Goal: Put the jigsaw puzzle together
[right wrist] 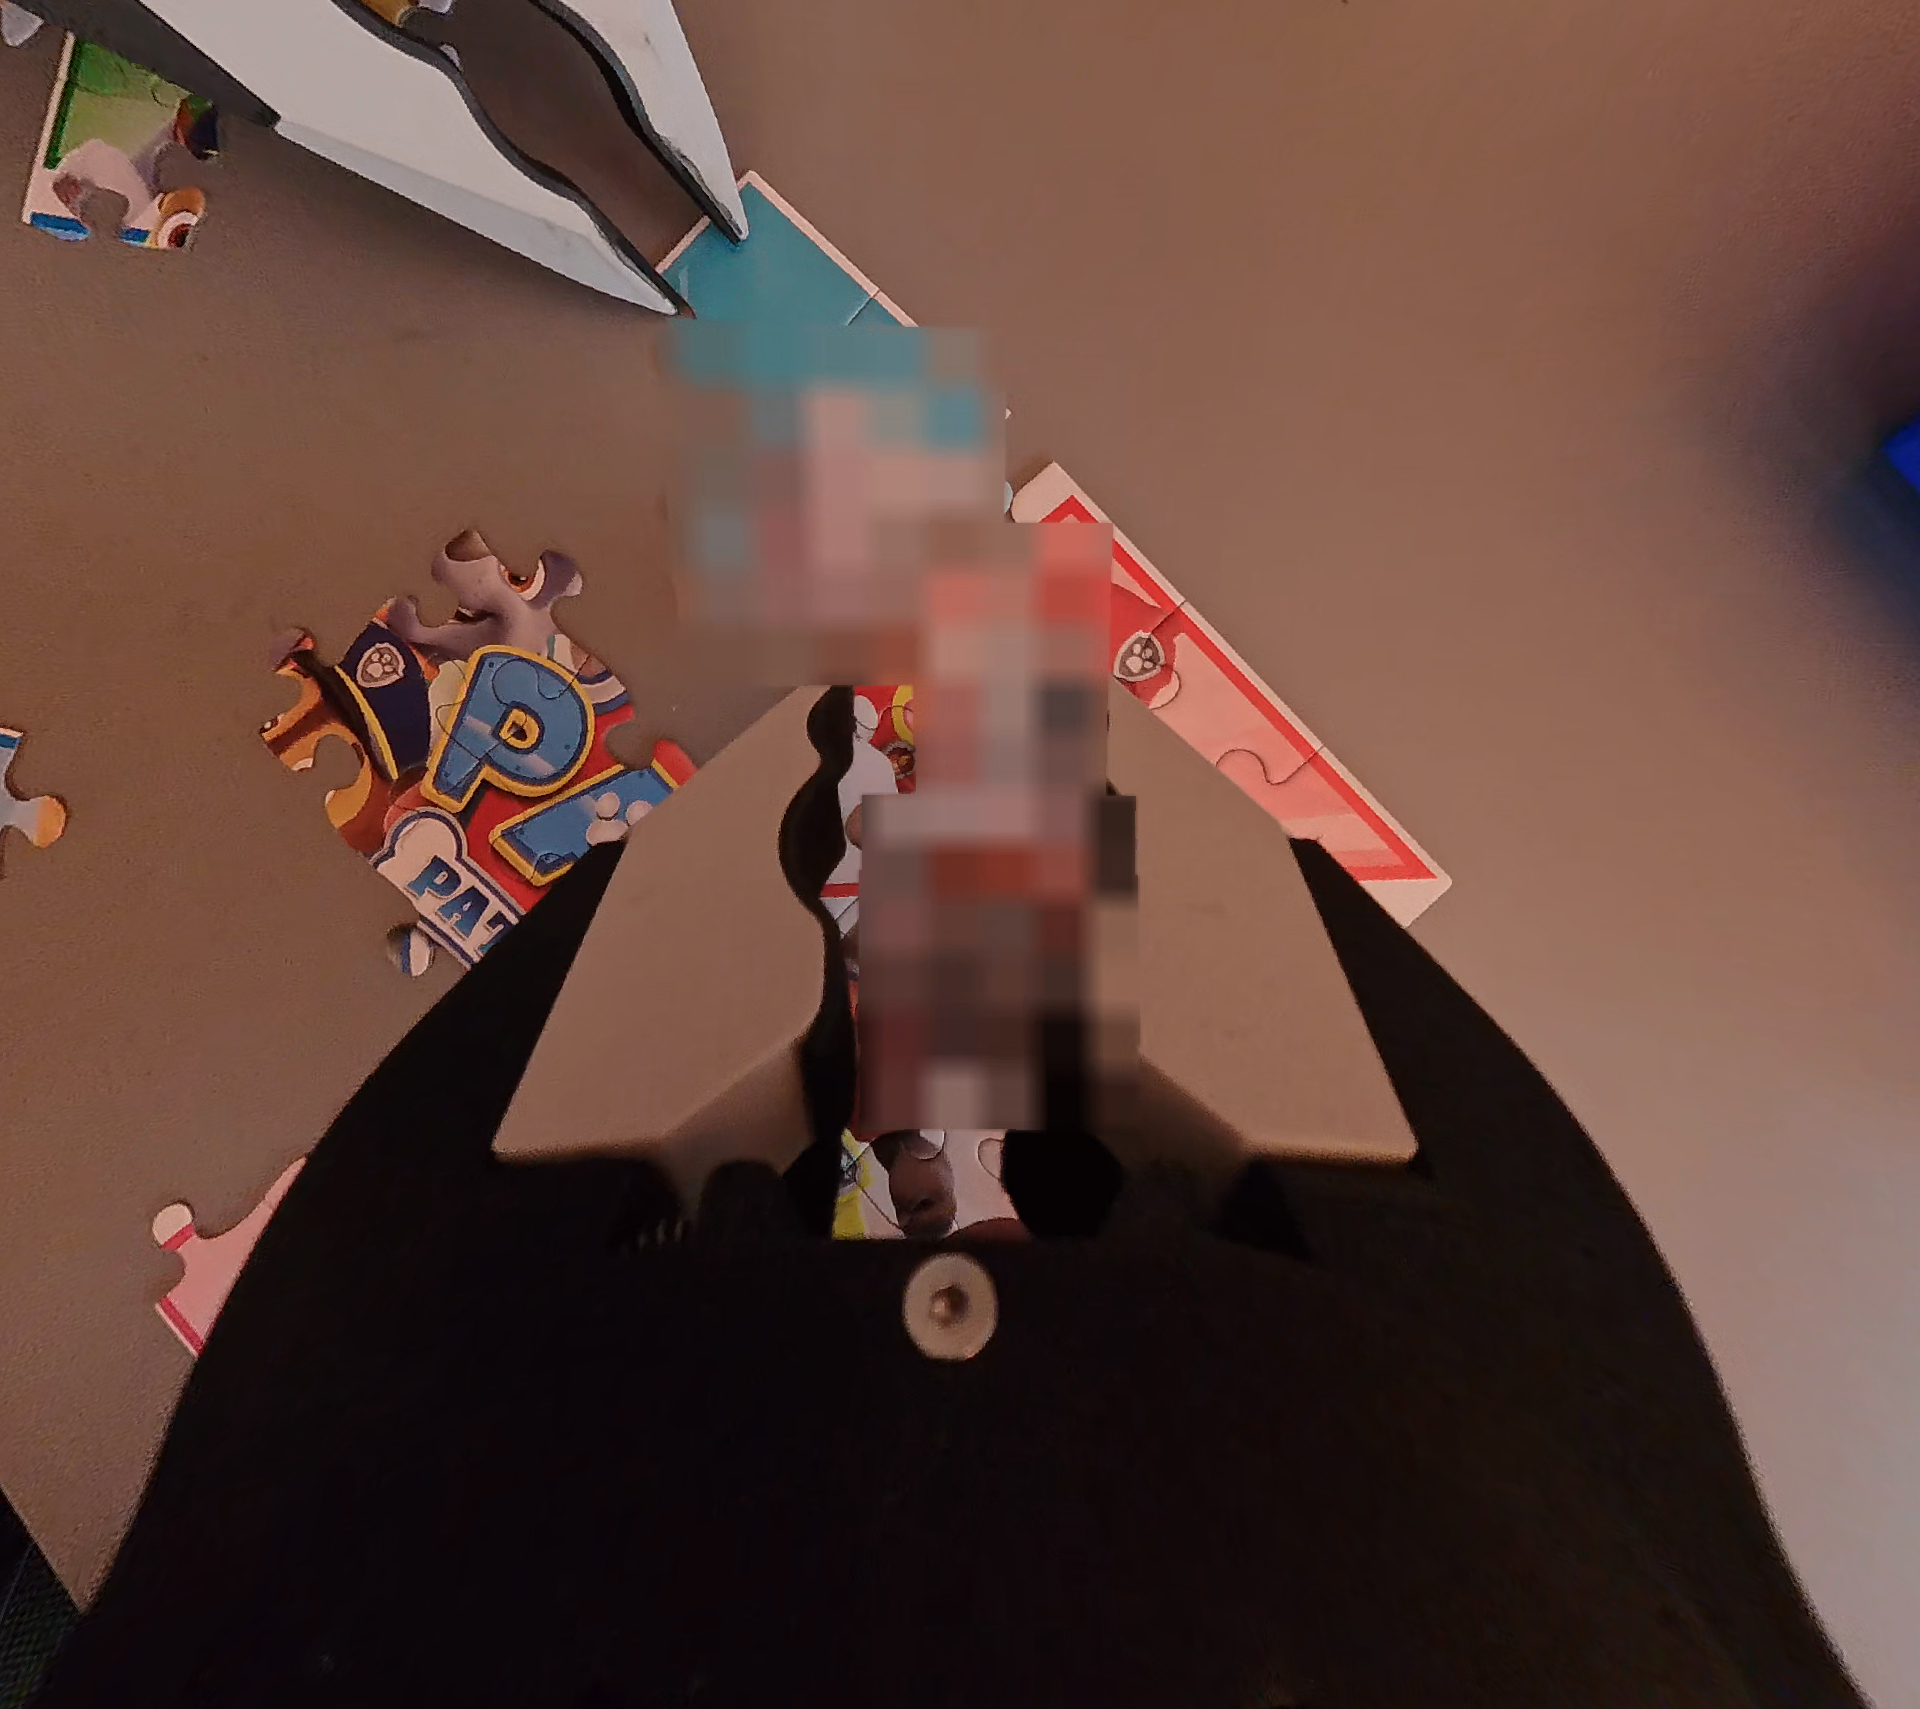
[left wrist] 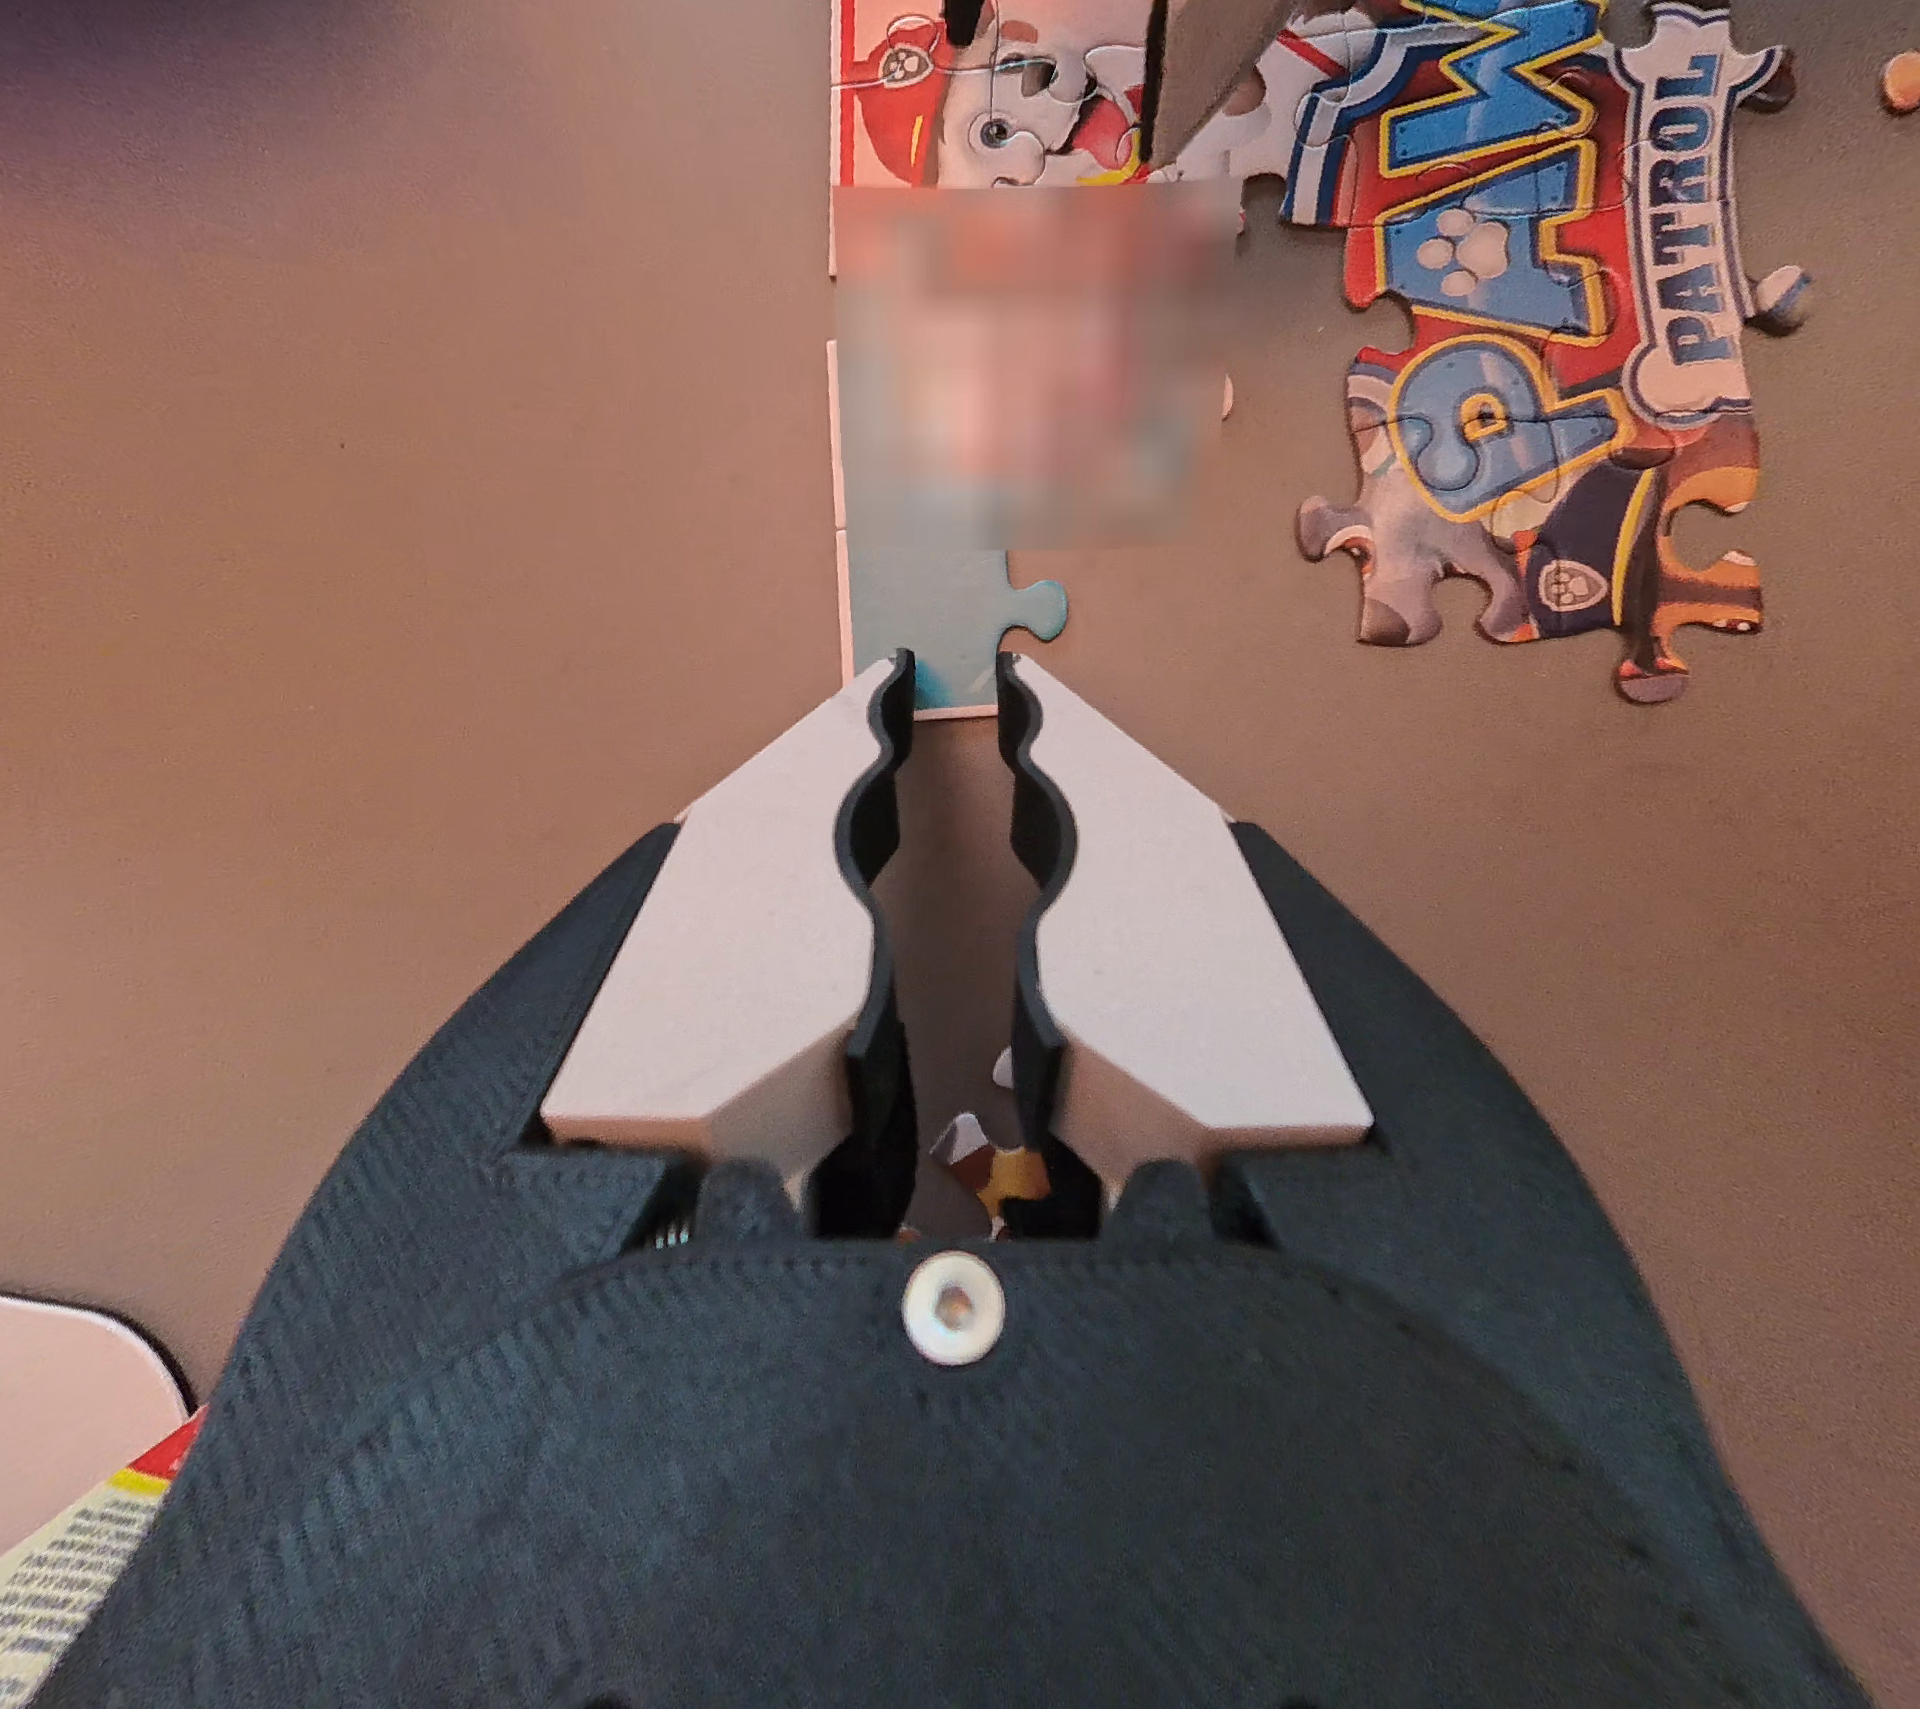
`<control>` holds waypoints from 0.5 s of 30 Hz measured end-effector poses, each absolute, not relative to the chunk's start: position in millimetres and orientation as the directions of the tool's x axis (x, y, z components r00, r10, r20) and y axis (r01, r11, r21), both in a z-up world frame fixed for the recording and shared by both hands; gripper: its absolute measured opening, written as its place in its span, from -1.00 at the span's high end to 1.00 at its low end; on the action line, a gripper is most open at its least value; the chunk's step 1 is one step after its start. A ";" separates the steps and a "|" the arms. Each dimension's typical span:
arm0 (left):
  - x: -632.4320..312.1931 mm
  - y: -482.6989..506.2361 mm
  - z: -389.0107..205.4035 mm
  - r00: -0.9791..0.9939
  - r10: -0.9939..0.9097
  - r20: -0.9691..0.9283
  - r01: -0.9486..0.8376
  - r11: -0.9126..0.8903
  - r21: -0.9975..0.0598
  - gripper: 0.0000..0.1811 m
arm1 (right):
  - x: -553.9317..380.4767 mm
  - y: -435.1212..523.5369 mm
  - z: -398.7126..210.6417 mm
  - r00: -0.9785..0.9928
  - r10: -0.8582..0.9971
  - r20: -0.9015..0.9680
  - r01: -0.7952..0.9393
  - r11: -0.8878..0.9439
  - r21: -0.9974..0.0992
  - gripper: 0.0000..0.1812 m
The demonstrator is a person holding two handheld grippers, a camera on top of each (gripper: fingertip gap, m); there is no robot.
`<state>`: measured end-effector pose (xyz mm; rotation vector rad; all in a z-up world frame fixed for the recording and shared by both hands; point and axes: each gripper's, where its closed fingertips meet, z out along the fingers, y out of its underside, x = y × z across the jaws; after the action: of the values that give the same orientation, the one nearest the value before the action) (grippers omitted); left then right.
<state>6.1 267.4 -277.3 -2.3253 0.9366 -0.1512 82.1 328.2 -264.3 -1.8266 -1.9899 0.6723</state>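
Teal edge piece [left wrist: 940, 620] | left gripper [left wrist: 954, 672] tips apart over it; right gripper [right wrist: 971, 724] apart

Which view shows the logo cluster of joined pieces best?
The left wrist view: the logo cluster lies whole and unobstructed on the table. In the right wrist view, the right gripper's body hides part of it.

Joined edge strip [left wrist: 914, 620] on table [left wrist: 416, 412], logo cluster [left wrist: 1538, 329] right of it, apart.
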 end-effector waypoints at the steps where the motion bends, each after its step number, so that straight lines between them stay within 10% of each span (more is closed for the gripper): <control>1: 5.8 266.7 -277.3 0.740 -0.662 -0.120 -0.592 -0.556 -0.583 0.83 | 81.8 328.1 -264.3 -0.104 0.993 -0.055 0.824 0.055 -0.565 0.56; 15: 8.8 265.6 -277.3 0.748 -0.662 -0.044 -0.551 -0.583 -0.597 0.75 | 83.5 346.8 -274.3 -0.052 0.999 -0.010 0.853 0.039 -0.521 0.55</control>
<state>8.8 265.6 -277.3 -2.3471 0.9084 -0.2443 83.5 346.8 -274.3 -1.8732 -1.9670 0.5636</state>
